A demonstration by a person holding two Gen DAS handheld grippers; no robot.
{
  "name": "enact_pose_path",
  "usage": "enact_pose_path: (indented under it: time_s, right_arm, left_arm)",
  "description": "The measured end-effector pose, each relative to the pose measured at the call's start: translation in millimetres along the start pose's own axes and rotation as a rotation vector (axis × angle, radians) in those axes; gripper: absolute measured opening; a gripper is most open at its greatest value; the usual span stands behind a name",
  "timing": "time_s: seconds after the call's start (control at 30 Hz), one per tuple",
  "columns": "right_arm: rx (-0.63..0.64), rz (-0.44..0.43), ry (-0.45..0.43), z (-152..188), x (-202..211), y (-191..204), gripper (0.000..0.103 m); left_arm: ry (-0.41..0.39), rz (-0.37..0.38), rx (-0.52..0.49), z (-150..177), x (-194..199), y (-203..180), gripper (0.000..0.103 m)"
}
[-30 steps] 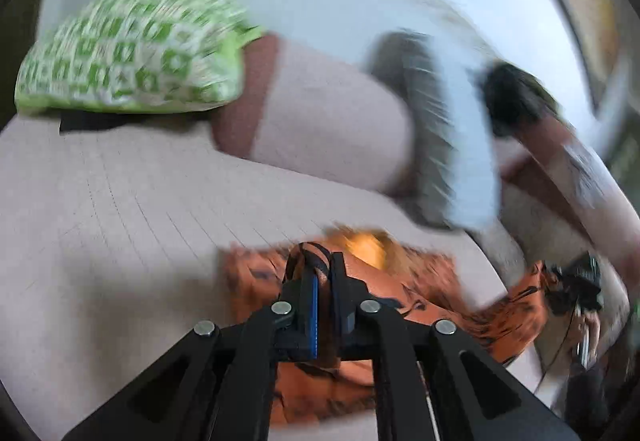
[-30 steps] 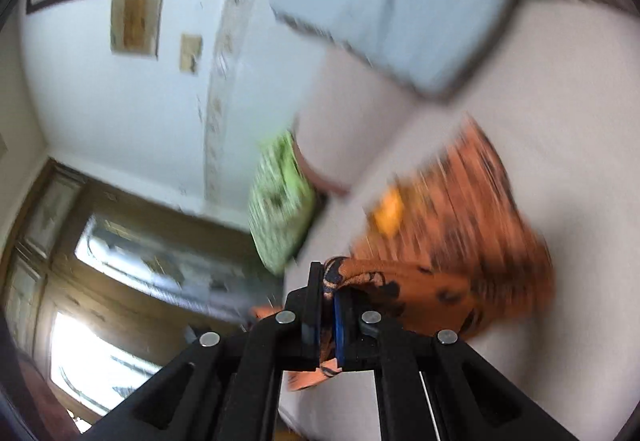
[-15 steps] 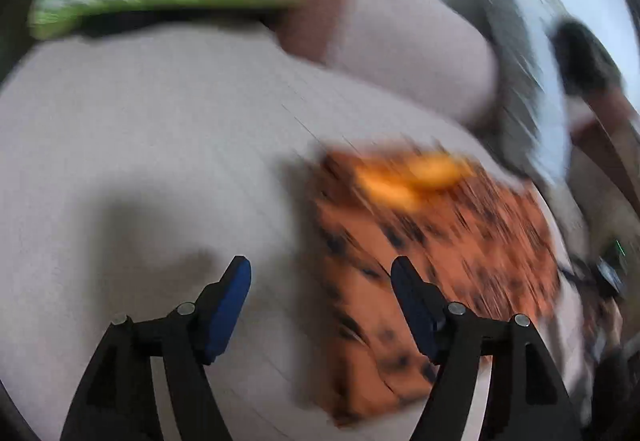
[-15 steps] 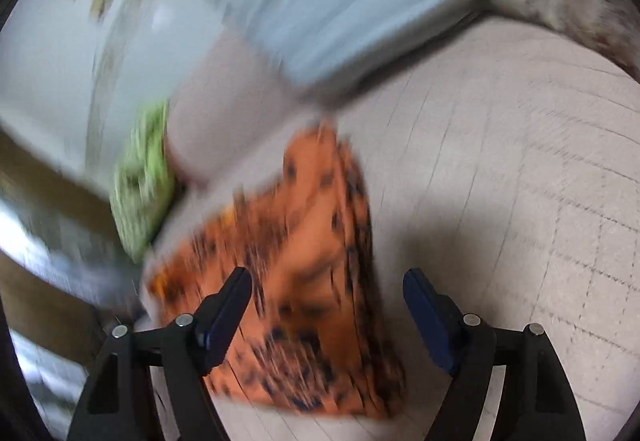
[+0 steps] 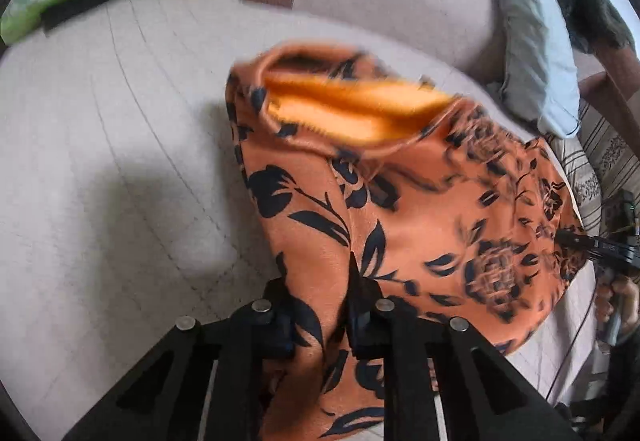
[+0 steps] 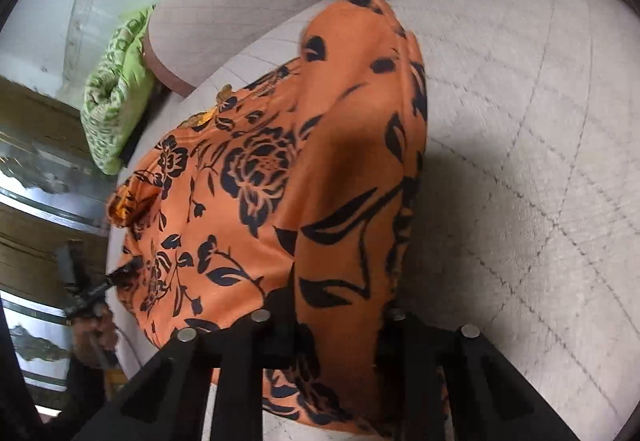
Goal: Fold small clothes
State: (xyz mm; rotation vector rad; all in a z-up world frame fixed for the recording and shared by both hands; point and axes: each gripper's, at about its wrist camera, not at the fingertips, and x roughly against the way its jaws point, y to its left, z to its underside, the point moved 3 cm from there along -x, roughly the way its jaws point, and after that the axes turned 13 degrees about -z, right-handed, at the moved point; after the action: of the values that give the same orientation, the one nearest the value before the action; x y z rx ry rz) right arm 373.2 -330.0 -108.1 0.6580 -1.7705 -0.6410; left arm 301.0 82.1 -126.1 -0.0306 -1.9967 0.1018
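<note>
No brand, label or readable writing is showing on anything here; the garment is carrying only a black flower and leaf print on orange cloth, with a plain yellow-orange lining at its opening toward 12 o'clock. It is lying on the pale quilted cushion, partly folded. In the left wrist view the left gripper is standing at 6 o'clock, and a fold of the cloth is passing between its two fingers, which look pressed on it; so it is grasping the garment. The right gripper is sitting over the near edge in the same way, cloth lying between its fingers; whether they are pinching it I cannot tell. A green pillow is lying at 10 o'clock; a grey-blue pillow is resting at 2 o'clock.
</note>
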Motion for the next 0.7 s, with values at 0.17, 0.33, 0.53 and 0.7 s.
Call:
enact_pose_path:
  time_s: [0.17,0.33,0.53,0.7]
  right_arm:
    - [0.056,-0.06,-0.05,10.5,50.7,54.1,0.021]
    - [0.113,-0.046,-0.035,75.6,113.6,86.5,0.021]
    - [-0.031,0.022,0.067,190.9,80.4,20.3,0.053]
    - [-0.019,-0.003,-0.105,205.3,113.0,21.3,0.066]
  left_arm:
    - [-0.139,0.021,-0.019,7.0,93.5,-11.1,0.018]
    - [-0.102,0.062,0.014,84.8,130.4,-4.7,0.019]
    - [0.007,0.033,0.075,172.3,52.0,20.7,0.042]
    - [-0.09,0.042,0.123,143.9,93.1,42.4,0.069]
